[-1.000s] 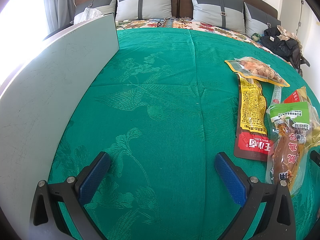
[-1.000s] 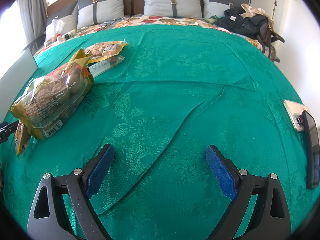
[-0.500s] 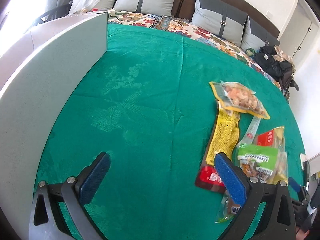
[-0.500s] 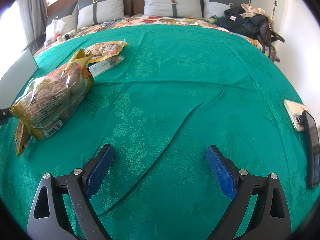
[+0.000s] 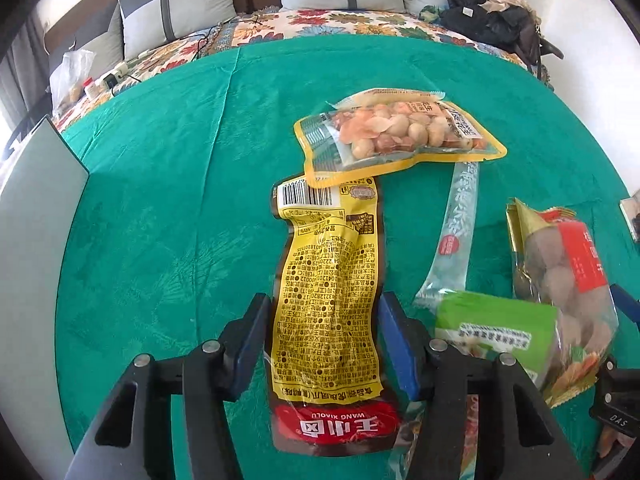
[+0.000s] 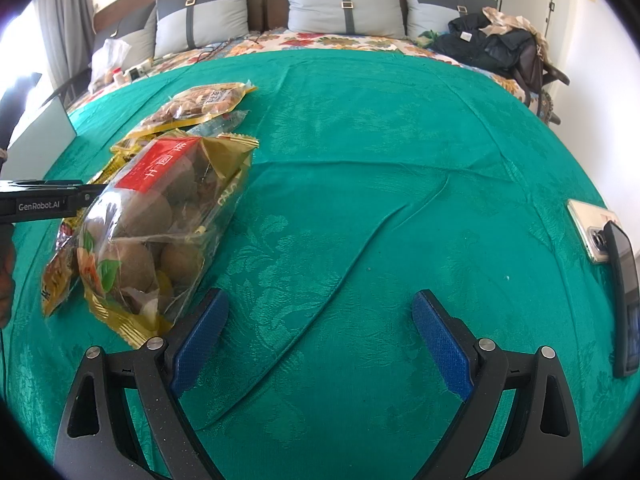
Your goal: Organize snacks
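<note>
My left gripper (image 5: 324, 340) is narrowed around a long yellow snack pack with a red end (image 5: 328, 308), its blue pads at the pack's two edges. Beyond it lies a yellow-rimmed pack of nuts (image 5: 396, 132), a long clear pack (image 5: 452, 236), a green-labelled pack (image 5: 496, 328) and a gold bag of round brown fruit (image 5: 564, 276). My right gripper (image 6: 320, 336) is open and empty over bare green cloth, with the gold fruit bag (image 6: 160, 224) just left of its left finger. The left gripper's body (image 6: 44, 200) shows at the left edge.
A grey board (image 5: 36, 248) stands along the left of the green bedspread (image 6: 380, 128). A phone (image 6: 592, 228) and a dark device (image 6: 624, 296) lie at the right edge. Pillows (image 6: 344, 4) and a dark heap of clothes (image 6: 492, 44) sit at the head.
My left gripper has swung right from the bare cloth onto the yellow pack and narrowed around it. My right gripper has stayed open, with the fruit bag now closer to its left finger.
</note>
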Demonstrator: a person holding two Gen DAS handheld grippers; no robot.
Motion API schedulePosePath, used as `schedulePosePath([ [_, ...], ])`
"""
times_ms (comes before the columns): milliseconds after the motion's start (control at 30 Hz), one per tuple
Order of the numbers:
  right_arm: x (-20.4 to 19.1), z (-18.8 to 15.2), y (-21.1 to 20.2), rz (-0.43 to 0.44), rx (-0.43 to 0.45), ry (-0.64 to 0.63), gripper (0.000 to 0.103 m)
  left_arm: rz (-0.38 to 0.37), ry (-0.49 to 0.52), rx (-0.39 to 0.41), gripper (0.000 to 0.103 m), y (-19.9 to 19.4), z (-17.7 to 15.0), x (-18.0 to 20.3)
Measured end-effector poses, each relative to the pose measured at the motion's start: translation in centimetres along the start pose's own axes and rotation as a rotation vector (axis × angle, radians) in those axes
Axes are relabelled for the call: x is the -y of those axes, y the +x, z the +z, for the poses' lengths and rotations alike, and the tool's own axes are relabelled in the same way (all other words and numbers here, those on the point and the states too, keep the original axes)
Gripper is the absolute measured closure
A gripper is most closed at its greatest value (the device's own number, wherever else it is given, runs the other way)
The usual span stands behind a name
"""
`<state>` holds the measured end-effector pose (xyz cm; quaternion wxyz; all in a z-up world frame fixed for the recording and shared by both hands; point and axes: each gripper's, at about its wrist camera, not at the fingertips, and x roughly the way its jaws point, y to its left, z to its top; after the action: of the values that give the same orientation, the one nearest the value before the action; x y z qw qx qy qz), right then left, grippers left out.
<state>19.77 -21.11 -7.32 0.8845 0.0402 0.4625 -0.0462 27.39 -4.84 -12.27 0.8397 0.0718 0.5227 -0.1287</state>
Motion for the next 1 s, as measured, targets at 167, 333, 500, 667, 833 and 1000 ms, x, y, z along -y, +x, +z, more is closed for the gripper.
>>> schedulePosePath([
  [167, 0.0, 0.0, 0.0, 0.000, 0.000, 0.000, 0.008, 0.003, -0.128, -0.010, 0.061, -2.8, -4.7, -4.1],
  [333, 0.0, 0.0, 0.0, 0.000, -0.001, 0.000, 0.008, 0.050, -0.176, 0.033, 0.059, -5.1, -10.1, -8.1],
  [500, 0.0, 0.1, 0.0, 0.000, -0.001, 0.001, 0.008, 0.098, -0.206, 0.078, 0.013, -4.7, -11.4, -8.7],
  [667, 0.0, 0.1, 0.0, 0.001, -0.001, 0.001, 0.008, 0.137, -0.224, 0.148, 0.000, -3.9, -11.8, -8.8],
  [833, 0.0, 0.1, 0.0, 0.000, -0.001, 0.001, 0.008, 0.138, -0.226, 0.154, 0.000, -3.8, -11.7, -8.9],
  [1000, 0.1, 0.1, -0.1, 0.002, -0.001, 0.001, 0.008, 0.141, -0.227, 0.155, 0.000, -3.9, -11.8, -8.7],
])
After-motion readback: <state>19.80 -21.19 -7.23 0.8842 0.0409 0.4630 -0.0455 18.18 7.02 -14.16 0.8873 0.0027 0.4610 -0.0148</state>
